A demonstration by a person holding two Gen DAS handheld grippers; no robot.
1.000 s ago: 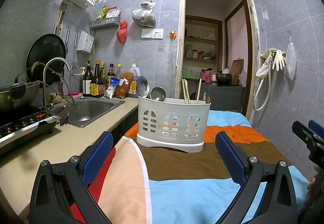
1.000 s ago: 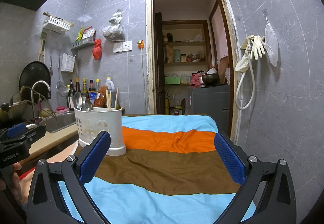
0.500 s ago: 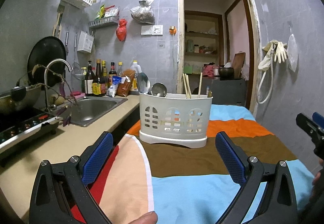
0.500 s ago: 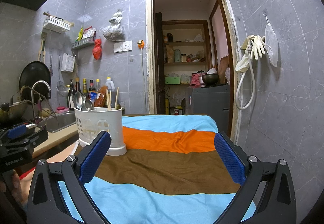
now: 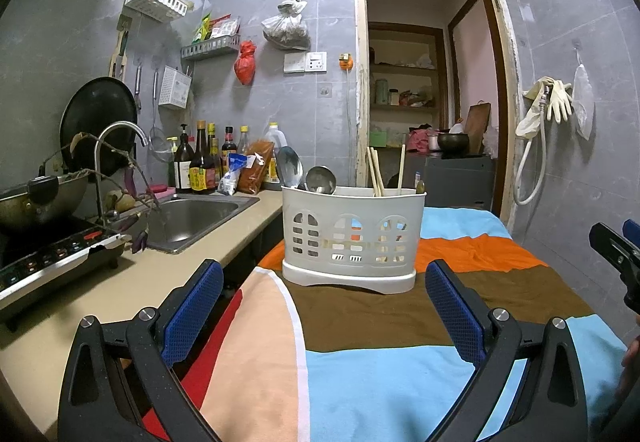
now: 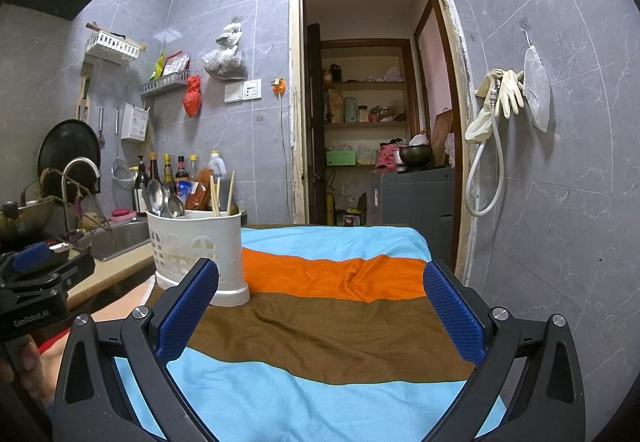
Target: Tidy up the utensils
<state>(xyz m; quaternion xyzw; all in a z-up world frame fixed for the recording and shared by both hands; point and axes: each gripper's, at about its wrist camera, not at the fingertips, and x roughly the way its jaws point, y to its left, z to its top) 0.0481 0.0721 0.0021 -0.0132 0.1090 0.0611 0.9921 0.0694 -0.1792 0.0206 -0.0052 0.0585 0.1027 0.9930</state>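
Observation:
A white slotted utensil caddy (image 5: 352, 238) stands on a striped cloth (image 5: 400, 326), straight ahead of my left gripper (image 5: 324, 306). It holds metal spoons (image 5: 318, 178) on its left side and wooden chopsticks (image 5: 378, 172) on its right. My left gripper is open and empty, a short way in front of the caddy. In the right wrist view the caddy (image 6: 200, 250) stands at the left, with spoons (image 6: 164, 198) and chopsticks (image 6: 220, 192) in it. My right gripper (image 6: 320, 310) is open and empty above the cloth (image 6: 332, 318).
A beige counter (image 5: 100, 290) runs along the left with a steel sink (image 5: 192, 214), a tap (image 5: 116, 158), an induction hob (image 5: 52, 254) and sauce bottles (image 5: 204, 162). A doorway (image 6: 372, 122) opens behind. Grey tiled wall (image 6: 560, 202) closes the right side.
The left gripper has drawn a little nearer to the caddy and tilted slightly. The right gripper has barely moved. Both stay open.

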